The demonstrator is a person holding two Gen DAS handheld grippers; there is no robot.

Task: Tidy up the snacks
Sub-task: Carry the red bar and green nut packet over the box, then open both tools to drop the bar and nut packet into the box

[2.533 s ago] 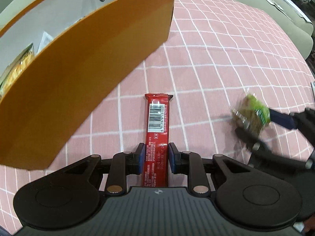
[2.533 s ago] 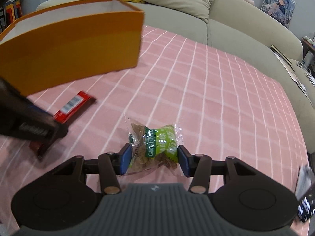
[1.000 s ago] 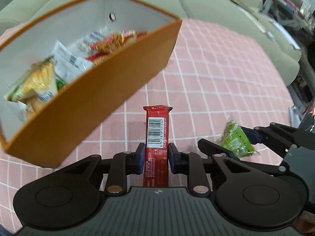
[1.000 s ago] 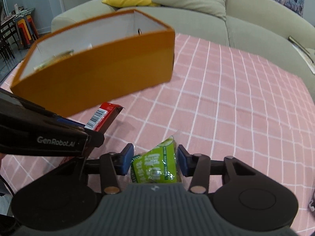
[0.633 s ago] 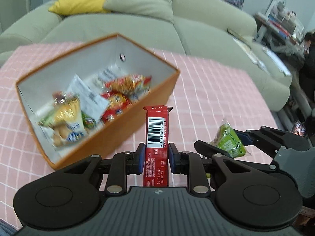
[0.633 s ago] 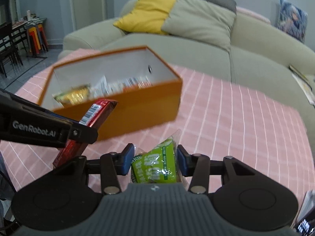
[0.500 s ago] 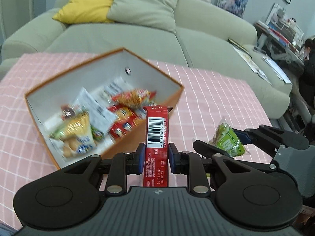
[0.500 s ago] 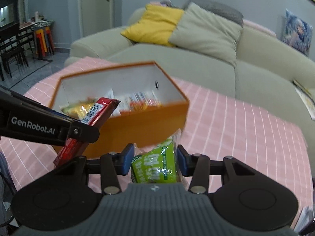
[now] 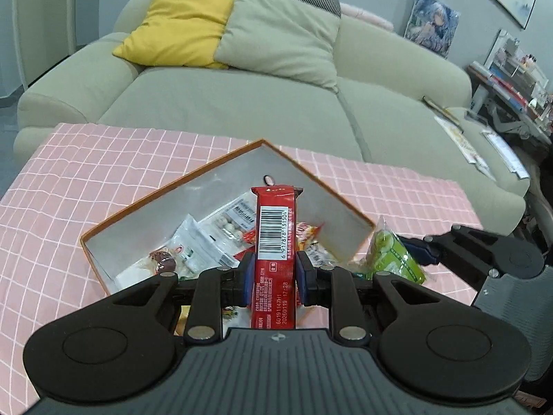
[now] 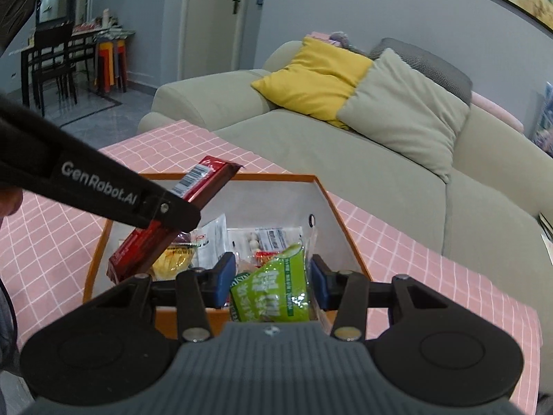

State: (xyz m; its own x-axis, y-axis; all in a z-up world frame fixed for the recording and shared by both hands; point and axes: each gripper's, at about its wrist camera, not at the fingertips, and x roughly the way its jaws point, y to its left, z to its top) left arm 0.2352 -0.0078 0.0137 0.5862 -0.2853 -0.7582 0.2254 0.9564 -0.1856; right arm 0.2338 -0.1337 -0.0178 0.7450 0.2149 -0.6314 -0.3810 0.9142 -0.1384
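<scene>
Left claw [image 9: 275,278] around red bar [image 9: 275,231]

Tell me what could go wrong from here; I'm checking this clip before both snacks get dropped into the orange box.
1. The left gripper and right gripper sit close together over the orange box; they might bump on release.
2. The red bar is long and tilted; it may catch the rim.
3. The green packet hangs near the front wall and could fall outside.
</scene>
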